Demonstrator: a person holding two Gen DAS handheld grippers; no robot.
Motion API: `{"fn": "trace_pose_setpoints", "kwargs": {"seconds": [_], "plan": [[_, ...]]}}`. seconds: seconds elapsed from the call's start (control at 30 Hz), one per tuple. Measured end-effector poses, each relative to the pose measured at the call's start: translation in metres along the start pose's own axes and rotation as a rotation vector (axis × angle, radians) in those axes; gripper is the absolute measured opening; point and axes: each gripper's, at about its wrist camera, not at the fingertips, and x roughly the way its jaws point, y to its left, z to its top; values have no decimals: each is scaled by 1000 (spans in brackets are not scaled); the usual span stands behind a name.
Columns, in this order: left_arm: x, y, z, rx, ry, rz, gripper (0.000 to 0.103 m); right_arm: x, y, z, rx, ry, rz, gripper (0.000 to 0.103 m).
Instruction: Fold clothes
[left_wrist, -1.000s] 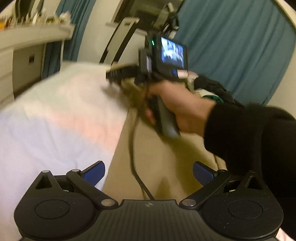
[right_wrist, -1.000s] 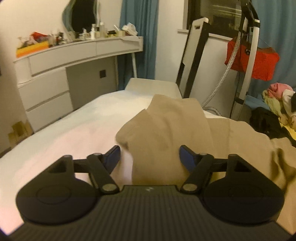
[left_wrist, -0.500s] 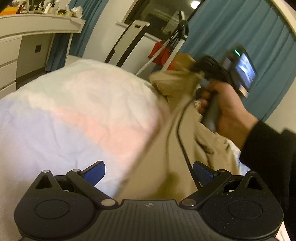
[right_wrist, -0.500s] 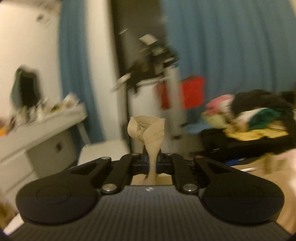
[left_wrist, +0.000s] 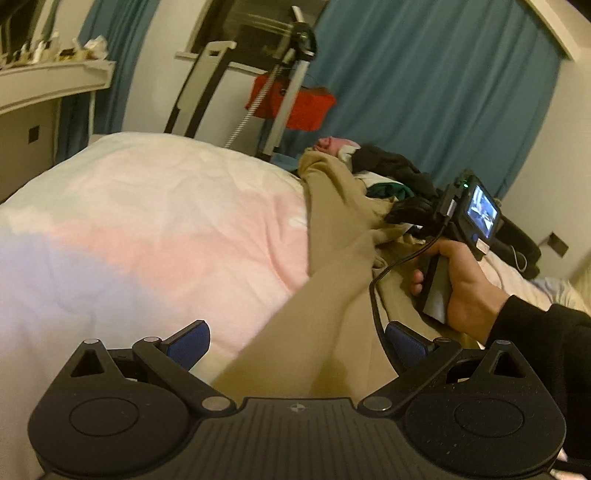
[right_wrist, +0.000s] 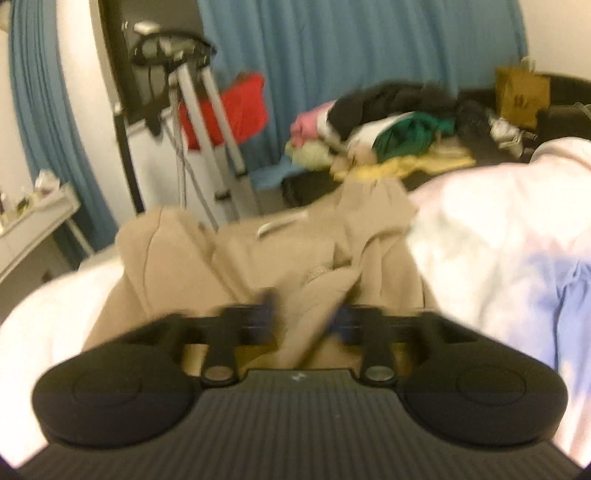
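A beige garment (left_wrist: 332, 258) lies crumpled along the bed, one long part running from near me to the far edge. My left gripper (left_wrist: 297, 345) hovers open over its near end, blue pads on either side of the cloth without touching it. A person's hand (left_wrist: 458, 280) holds my right gripper (left_wrist: 397, 216) over the garment's right side. In the blurred right wrist view the right gripper (right_wrist: 303, 319) has its jaws opening, with a loose fold of the beige garment (right_wrist: 258, 251) still between the pads.
The bed's white and pink duvet (left_wrist: 166, 221) spreads to the left. Beyond the bed's far edge lies a pile of mixed clothes (right_wrist: 388, 125). A metal stand with a red item (left_wrist: 291, 99) and a white dresser (left_wrist: 48, 81) stand by the blue curtain.
The right gripper shut on a beige sleeve, swept it rightward across the garment, and now stands parted with the fold slack. The left gripper shifted slightly and stays open.
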Motion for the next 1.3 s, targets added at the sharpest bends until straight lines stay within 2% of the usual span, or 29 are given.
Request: {"fn": "trace_pose_setpoints", "kwargs": {"seconds": [0.07,0.2,0.43,0.67,0.73,0.83,0.97,1.17,1.3], "plan": [[2,-4,2,15,-6,-10,102,-16,4,0,-30,-20,38,96],[-1,-14,6,14,-16,-46,102,-54,14,12,-70,-27,97,96],[-37,-47,-4,104,-71,-104,102,-143,12,17,-27,-92,110,96],[-59,-61,-10,162,-93,-50,102,-264,4,-13,-13,-109,149,96],[-68,-62,-10,165,-90,-31,102,-296,5,-28,-49,-105,136,96],[-81,-56,-10,135,-66,20,102,-340,5,-49,-103,-126,136,96],[-77,-30,-6,41,30,149,101,-381,-6,-75,-98,-148,167,96],[-78,36,-11,-246,136,285,95,-390,-33,-91,10,-75,166,96],[-69,49,-18,-290,209,325,90,-388,-43,-91,78,-58,177,96]]}}
